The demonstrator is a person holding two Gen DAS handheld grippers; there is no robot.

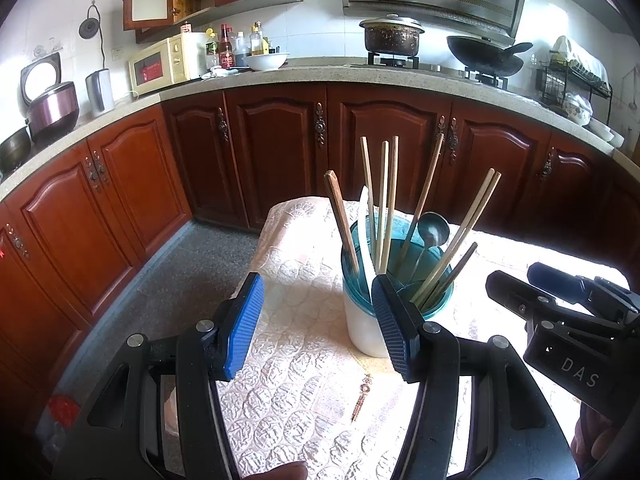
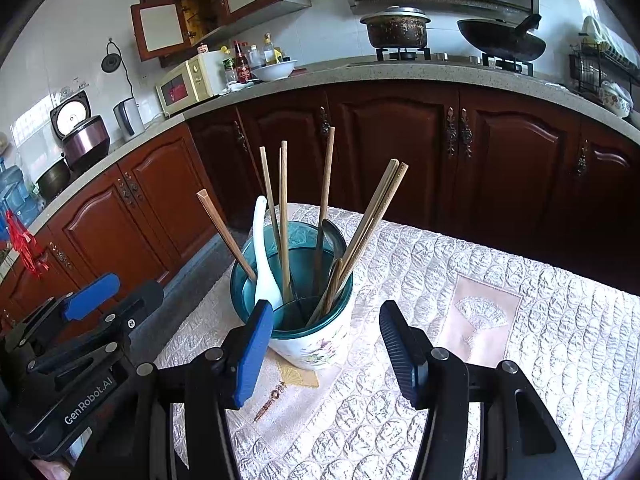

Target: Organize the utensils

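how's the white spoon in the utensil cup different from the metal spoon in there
The white spoon is opaque white plastic or ceramic; the metal spoon is grey and shiny. The white spoon stands handle up, bowl down in the cup; the metal spoon stands bowl up, above the rim. Both lean in the same cup among the chopsticks.
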